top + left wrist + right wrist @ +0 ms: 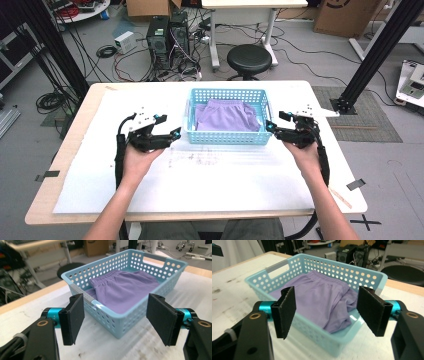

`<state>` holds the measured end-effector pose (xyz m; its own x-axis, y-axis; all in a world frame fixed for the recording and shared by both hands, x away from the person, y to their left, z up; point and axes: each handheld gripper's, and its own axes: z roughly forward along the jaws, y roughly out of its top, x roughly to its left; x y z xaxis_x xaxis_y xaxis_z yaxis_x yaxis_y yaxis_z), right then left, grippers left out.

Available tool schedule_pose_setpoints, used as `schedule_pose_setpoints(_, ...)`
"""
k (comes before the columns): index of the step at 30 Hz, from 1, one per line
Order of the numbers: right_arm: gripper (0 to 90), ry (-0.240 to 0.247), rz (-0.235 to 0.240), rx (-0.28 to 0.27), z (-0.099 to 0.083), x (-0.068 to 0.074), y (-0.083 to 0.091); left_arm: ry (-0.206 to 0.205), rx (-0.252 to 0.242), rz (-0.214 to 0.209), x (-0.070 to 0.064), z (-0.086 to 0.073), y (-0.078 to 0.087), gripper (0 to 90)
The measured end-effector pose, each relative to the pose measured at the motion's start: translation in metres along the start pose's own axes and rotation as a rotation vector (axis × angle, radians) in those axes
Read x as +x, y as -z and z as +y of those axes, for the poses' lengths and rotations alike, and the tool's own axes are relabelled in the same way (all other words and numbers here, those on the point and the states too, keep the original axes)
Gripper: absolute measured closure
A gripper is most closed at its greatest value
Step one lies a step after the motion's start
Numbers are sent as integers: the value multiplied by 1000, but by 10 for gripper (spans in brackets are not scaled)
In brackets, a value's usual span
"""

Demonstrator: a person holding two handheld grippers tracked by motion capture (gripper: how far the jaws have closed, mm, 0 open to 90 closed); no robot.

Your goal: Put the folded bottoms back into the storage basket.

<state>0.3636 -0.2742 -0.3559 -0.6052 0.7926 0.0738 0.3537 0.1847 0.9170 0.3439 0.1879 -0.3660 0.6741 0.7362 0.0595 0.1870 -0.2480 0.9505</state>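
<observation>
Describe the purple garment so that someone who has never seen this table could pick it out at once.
Start at the white-covered table; a light blue perforated basket sits at its far middle, between the left tool and the right tool. The purple garment lies crumpled inside it, with a gathered elastic waistband. It is the one soft, lilac thing there, among hard plastic and black tools.

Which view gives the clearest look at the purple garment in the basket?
The left gripper view: the purple garment lies unobstructed in the blue basket, elastic waistband plainly visible. In the right gripper view the garment is as close, but the claw pads frame its edges. The high view shows it from above, small and lacking detail.
</observation>
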Motion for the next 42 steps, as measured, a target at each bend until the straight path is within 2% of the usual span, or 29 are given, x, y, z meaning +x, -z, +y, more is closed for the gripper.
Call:
schedule_pose_setpoints(5, 308, 19, -14, -26, -26, 2, 12, -43, -37, 4, -7, -18, 16, 309)
schedule_pose_setpoints(9, 307, 10, -31, -34, -43, -3, 19, -22, -55, 11, -4, -33, 22, 310)
schedule_pose_setpoints(13, 303, -3, -30, -75, -54, -5, 26, -10, -66, -9, 1, -43, 24, 310)
schedule_pose_setpoints(16, 303, 2, -36, -102, -63, -5, 31, -13, -69, -8, 4, -50, 25, 310)
schedule_pose_setpoints(19, 303, -1, -38, -128, -72, -7, 33, -16, -68, -27, 6, -56, 24, 310)
schedule_pose_setpoints(21, 302, -1, -30, -121, -73, -7, 32, -2, -50, -44, 6, -59, 22, 310)
schedule_pose_setpoints(23, 273, 20, -32, -107, -74, -7, 31, -3, -45, -49, 6, -61, 21, 310)
schedule_pose_setpoints(27, 258, 44, -41, -77, -75, -5, 28, 35, -25, -72, 7, -62, 19, 310)
schedule_pose_setpoints(29, 229, 41, -41, -65, -75, -5, 26, 54, -16, -98, 7, -62, 19, 314)
schedule_pose_setpoints(31, 228, 42, -34, -55, -75, -5, 25, 69, -7, -107, 8, -62, 19, 313)
schedule_pose_setpoints(40, 216, 37, -46, -33, -76, -7, 23, 62, 1, -95, 7, -63, 20, 285)
schedule_pose_setpoints(42, 215, 34, -56, -28, -77, -8, 23, 73, 9, -89, 8, -63, 19, 259)
